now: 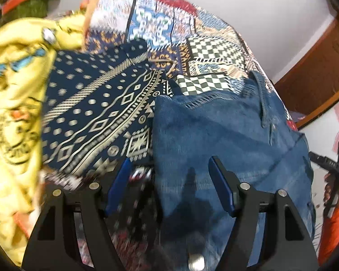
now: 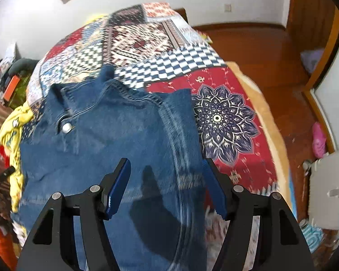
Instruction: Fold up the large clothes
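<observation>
A blue denim garment (image 1: 214,140) lies spread on a patchwork bed cover (image 1: 160,29). In the right wrist view the denim (image 2: 115,140) shows its waistband and a metal button (image 2: 67,127). My left gripper (image 1: 169,164) is open and empty above the denim's left edge. My right gripper (image 2: 166,167) is open and empty above the denim's right side, near its seam. The other gripper (image 1: 336,160) shows at the right edge of the left wrist view.
A crumpled yellow garment (image 1: 13,103) and a navy patterned cloth (image 1: 95,108) lie left of the denim. The bed cover (image 2: 226,117) ends at the right, with wooden floor (image 2: 260,52) and a pink slipper (image 2: 318,140) beyond.
</observation>
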A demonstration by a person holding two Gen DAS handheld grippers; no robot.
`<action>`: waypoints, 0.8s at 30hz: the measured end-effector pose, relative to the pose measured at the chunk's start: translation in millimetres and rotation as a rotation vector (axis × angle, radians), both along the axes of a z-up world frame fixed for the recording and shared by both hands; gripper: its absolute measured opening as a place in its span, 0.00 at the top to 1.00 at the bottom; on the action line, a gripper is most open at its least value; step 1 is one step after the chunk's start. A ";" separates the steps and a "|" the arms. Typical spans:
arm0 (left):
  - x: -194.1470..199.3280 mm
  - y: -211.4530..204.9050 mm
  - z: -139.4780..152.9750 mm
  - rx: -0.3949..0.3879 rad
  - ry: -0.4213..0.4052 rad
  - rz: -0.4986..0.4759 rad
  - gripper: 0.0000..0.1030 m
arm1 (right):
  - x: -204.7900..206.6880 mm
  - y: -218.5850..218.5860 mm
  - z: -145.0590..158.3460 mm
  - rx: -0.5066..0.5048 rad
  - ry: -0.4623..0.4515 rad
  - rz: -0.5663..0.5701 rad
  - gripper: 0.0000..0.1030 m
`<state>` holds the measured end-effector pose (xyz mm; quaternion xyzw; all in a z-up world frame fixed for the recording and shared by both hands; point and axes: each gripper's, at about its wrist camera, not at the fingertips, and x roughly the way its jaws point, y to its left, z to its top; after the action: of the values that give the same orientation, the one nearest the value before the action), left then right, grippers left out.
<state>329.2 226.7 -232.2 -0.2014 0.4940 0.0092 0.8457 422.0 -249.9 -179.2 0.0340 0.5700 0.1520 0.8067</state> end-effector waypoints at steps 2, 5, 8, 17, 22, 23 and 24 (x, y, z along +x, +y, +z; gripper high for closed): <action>16.3 5.8 -14.8 -0.029 0.039 0.010 0.32 | 13.9 -1.3 -10.6 0.023 0.039 -0.021 0.40; 30.6 4.4 -27.4 -0.069 0.053 -0.016 0.32 | 32.1 -4.3 -26.1 0.069 0.095 -0.050 0.40; 38.2 0.7 -26.6 -0.060 -0.002 -0.025 0.44 | 41.7 -2.9 -27.1 0.092 0.072 -0.045 0.44; 37.0 -1.2 14.3 -0.002 -0.103 0.010 0.93 | 40.8 17.5 2.3 0.082 -0.032 0.011 0.89; 30.2 1.3 69.0 0.083 -0.215 0.022 0.93 | 36.5 35.3 51.4 0.118 -0.156 0.064 0.90; 32.2 1.4 77.0 0.115 -0.224 0.026 0.93 | 35.7 39.9 62.4 0.129 -0.186 0.075 0.90; 35.6 2.0 81.8 0.133 -0.228 0.028 0.93 | 36.2 44.8 71.2 0.140 -0.210 0.088 0.90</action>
<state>364.9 228.8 -150.3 -0.1516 0.3901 0.0310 0.9077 458.3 -205.1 -108.0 0.0490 0.4715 0.2293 0.8501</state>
